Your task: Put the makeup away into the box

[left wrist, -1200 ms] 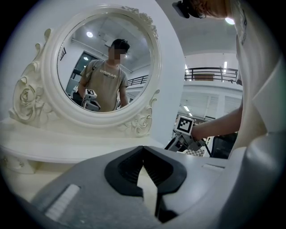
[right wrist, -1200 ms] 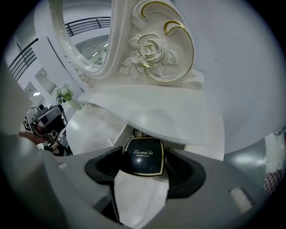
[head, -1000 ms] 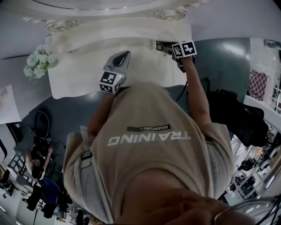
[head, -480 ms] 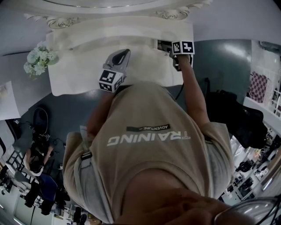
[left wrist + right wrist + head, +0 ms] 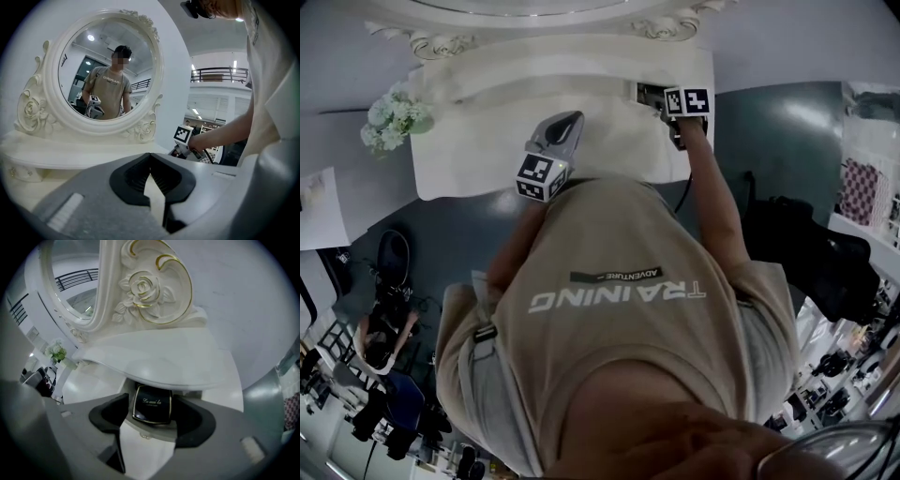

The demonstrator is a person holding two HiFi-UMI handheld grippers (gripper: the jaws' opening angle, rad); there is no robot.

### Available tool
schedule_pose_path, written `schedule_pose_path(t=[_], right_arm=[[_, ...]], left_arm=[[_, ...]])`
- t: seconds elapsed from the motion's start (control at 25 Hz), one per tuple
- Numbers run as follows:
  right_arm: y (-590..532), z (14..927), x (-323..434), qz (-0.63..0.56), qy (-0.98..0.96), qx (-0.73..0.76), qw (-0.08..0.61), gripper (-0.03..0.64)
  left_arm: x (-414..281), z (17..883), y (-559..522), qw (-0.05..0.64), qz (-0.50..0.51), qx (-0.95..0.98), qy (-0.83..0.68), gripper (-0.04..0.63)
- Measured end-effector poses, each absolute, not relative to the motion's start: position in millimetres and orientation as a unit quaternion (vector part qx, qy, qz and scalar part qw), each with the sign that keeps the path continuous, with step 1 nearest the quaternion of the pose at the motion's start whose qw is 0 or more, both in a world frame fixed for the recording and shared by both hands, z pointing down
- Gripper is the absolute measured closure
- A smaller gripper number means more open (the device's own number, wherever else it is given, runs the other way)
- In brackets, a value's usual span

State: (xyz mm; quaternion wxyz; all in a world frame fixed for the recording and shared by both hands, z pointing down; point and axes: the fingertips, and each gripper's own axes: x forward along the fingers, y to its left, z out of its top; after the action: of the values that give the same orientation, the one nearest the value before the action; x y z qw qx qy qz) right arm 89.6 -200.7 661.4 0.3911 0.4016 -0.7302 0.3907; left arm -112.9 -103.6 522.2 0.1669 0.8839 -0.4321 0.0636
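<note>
A black makeup compact (image 5: 152, 405) with gold script lies flat in a small open white box (image 5: 154, 428) tucked under the vanity's shelf. My right gripper (image 5: 153, 398) hovers just over it, open, one jaw on either side of the compact and not pressing it. In the head view the right gripper (image 5: 664, 96) is at the table's far right, by the dark opening of the box (image 5: 648, 92). My left gripper (image 5: 560, 129) hangs over the middle of the white vanity top (image 5: 478, 150). Seen close, the left gripper (image 5: 150, 157) is shut with nothing in it.
An oval mirror in a carved white frame (image 5: 140, 129) stands at the back of the vanity, above a raised shelf (image 5: 164, 357). White flowers (image 5: 389, 122) sit at the far left corner. The dark floor (image 5: 769, 122) borders the table's right edge.
The head view has shifted slightly. Both grippers stay at about the same places over the vanity.
</note>
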Motion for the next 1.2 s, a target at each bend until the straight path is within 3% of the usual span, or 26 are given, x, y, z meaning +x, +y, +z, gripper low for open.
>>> schedule_pose_path(t=[0.4,0.52,0.72,1.2], right_arm=[[-183.3,610.6,95.9,0.332,-0.784,0.418,0.316,0.319],[-174.1,606.1,105.9,0.320,-0.791,0.432,0.293,0.487],[-159.2,624.7,132.0,0.301,-0.793,0.443,0.291,0.610],[-164.6,666.4,164.3,0.274,-0.839,0.412,0.228,0.612]], left_arm=[[-90.3,515.7,-100.7,0.152,0.101,0.899,-0.397,0.589],[-74.8,519.7,-105.5,0.153,0.111,0.906,-0.379,0.589],[-37.8,531.9,-115.0,0.156,0.128,0.917,-0.345,0.589],[37.1,606.4,-154.8,0.191,0.185,0.908,-0.325,0.588]])
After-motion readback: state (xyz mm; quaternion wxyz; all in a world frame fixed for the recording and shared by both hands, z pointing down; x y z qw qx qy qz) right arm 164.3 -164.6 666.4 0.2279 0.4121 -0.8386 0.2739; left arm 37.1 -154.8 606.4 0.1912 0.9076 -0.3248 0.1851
